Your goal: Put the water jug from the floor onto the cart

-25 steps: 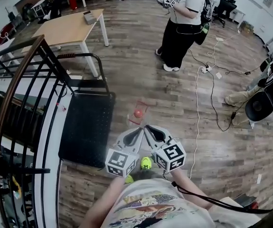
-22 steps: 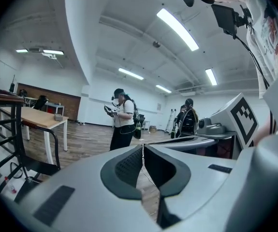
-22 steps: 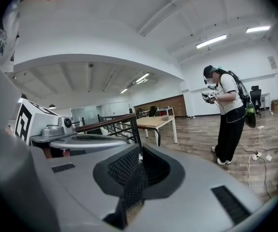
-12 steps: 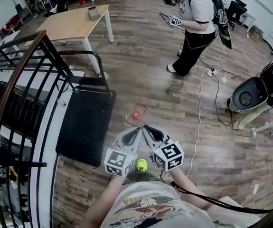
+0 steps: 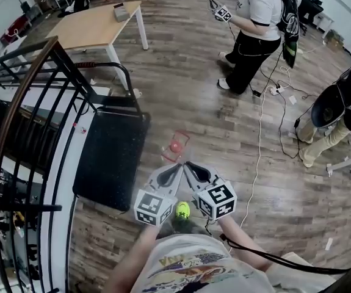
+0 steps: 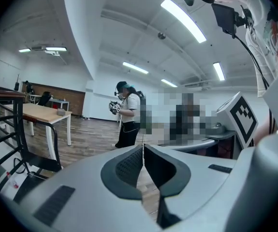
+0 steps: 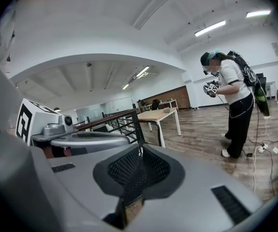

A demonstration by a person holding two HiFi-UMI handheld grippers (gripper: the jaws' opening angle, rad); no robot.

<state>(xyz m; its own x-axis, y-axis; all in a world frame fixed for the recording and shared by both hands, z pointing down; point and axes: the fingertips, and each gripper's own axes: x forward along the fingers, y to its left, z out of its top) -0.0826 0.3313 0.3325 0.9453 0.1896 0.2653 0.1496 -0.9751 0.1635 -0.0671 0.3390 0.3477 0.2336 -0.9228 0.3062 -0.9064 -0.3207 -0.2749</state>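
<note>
One view, the head view, shows the water jug (image 5: 175, 146).

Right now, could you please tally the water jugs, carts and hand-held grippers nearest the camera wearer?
Clear water jug with red cap: 1
Black flat-deck cart: 1
Grey marker-cube grippers: 2, the left gripper and the right gripper
Total: 4

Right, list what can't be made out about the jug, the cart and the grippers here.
Head view: the water jug shows only its cap and a faint outline; fill level unreadable.
Gripper views: jug out of frame.
Head view: the cart hides its wheels under its deck.
Head view: whether the left gripper or right gripper touches the jug is untellable from above.
</note>
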